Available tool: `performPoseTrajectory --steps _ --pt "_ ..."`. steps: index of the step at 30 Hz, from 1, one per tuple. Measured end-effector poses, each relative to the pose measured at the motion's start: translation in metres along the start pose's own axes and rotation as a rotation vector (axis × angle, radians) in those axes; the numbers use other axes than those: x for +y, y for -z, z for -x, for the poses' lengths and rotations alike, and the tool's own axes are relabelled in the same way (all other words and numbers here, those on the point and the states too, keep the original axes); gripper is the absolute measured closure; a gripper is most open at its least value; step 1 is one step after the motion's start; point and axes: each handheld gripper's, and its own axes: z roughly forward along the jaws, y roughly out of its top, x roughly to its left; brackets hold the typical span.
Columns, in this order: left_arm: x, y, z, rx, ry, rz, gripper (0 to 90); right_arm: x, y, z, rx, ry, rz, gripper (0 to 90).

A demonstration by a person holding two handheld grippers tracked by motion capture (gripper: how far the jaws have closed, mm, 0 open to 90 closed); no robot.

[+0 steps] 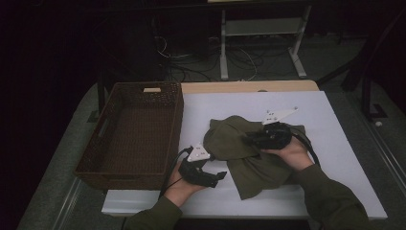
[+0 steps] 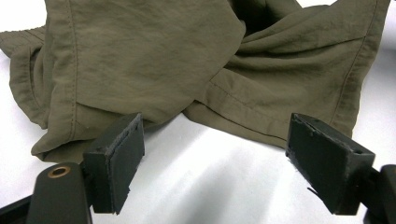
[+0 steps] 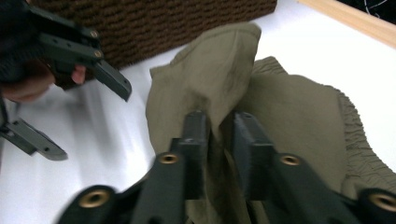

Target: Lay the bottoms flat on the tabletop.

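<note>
A brown woven basket (image 1: 129, 134) stands at the left of the white worktop (image 1: 325, 143), just left of the left tool (image 1: 210, 175).

The left tool, held in the person's left hand (image 1: 179, 184), hovers low near the worktop's front edge. Its jaws stand wide apart with nothing between them; in the left gripper view the pads (image 2: 119, 158) frame bare worktop, and the hem of the olive garment (image 2: 187, 70) lies just beyond their tips, not touching them.

The garment (image 1: 244, 151) lies crumpled in the middle of the worktop, between the two tools, spreading toward the front edge under the right hand (image 1: 292, 153).

The right tool (image 1: 256, 139) points left over the garment. In the right gripper view its jaws stand close together with a raised fold of the cloth (image 3: 210, 88) between them; the frame is blurred, and I cannot tell whether the pads press on it. The left tool (image 3: 79, 56) shows farther off there, before the basket (image 3: 163, 23).
</note>
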Motion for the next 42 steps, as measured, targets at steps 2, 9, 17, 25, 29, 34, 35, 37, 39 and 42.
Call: performPoseTrajectory --steps 2,9,17,25,29,34,35,37,39,42 --pt "0.000 0.000 0.000 -0.001 -0.001 0.000 19.4 0.000 0.004 0.000 -0.007 -0.009 0.016 62.6" --pt "0.001 -0.001 -0.001 -0.005 -0.002 0.004 19.4 -0.003 0.019 0.002 -0.042 -0.031 0.031 50.8" --pt "0.000 0.000 -0.002 -0.005 0.003 0.005 19.8 -0.019 0.033 -0.005 -0.045 -0.036 -0.018 50.2" --pt "-0.001 -0.001 -0.003 -0.005 0.011 0.001 19.9 -0.044 0.040 -0.017 -0.029 -0.037 -0.092 50.5" --pt "-0.001 0.000 -0.003 -0.006 0.010 0.002 19.9 -0.054 0.041 -0.022 -0.031 -0.034 -0.123 51.1" --pt "-0.001 -0.001 -0.003 -0.007 0.011 -0.001 19.9 -0.064 0.045 -0.024 -0.027 -0.047 -0.144 52.8" --pt "-0.001 -0.001 -0.003 -0.007 0.012 -0.001 19.9 -0.066 0.046 -0.024 -0.028 -0.049 -0.150 53.3" --pt "-0.001 -0.001 -0.004 -0.008 0.014 -0.003 19.9 -0.071 0.048 -0.025 -0.034 -0.051 -0.162 56.1" --pt "-0.001 -0.001 -0.004 -0.007 0.016 -0.002 19.9 -0.075 0.049 -0.026 -0.040 -0.046 -0.179 59.7" --pt "-0.001 -0.001 -0.003 -0.006 0.014 0.000 20.0 -0.080 0.051 -0.026 -0.037 -0.049 -0.190 69.5"
